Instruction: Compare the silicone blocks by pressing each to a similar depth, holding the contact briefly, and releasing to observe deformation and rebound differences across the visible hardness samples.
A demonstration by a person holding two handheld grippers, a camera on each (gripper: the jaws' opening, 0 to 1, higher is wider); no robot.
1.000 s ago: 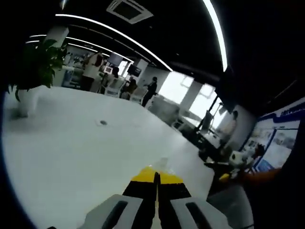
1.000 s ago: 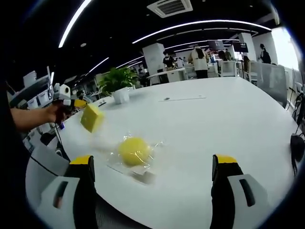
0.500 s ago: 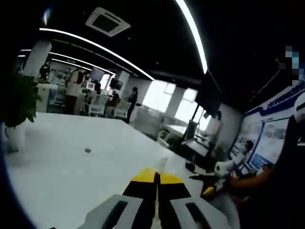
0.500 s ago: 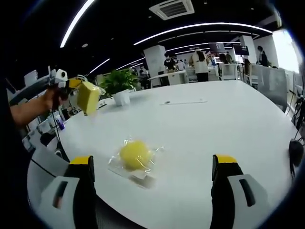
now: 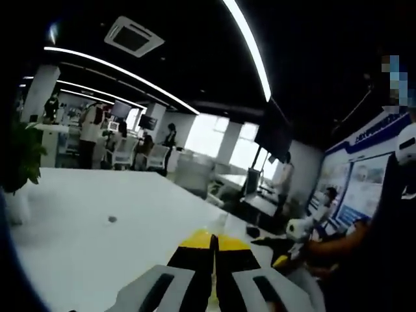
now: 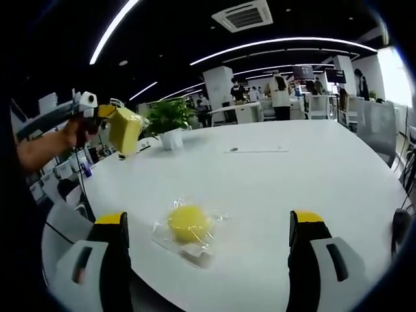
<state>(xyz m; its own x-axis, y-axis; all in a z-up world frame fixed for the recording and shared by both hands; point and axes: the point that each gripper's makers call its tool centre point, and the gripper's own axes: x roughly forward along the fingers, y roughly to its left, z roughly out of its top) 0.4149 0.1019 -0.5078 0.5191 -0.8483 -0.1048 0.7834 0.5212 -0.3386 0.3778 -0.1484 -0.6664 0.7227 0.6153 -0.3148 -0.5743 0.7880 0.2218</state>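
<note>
In the right gripper view, a hand (image 6: pixel 70 133) at far left holds the left gripper (image 6: pixel 104 116) up above the white table (image 6: pixel 312 175), its jaws pinching a yellow block (image 6: pixel 125 130) clear of the surface. Behind the block a potted plant (image 6: pixel 168 122) stands on the table. Nearer the camera, a round yellow ball (image 6: pixel 188 222) lies in a crinkled clear wrapper (image 6: pixel 185 250) on the tabletop, between the two jaws of the right gripper (image 6: pixel 211 224), which are spread wide apart and touch nothing. People stand at desks across the office (image 6: pixel 279 91) in the background, under long strip lights on a dark ceiling.

In the left gripper view, the left gripper's jaws (image 5: pixel 211 244) are pressed close together, with a sliver of yellow showing between their tips. The white table (image 5: pixel 97 227) stretches away beyond them, a leafy plant (image 5: pixel 23 159) at its left edge. At right, the person's arm reaches in with the right gripper (image 5: pixel 300 229).
</note>
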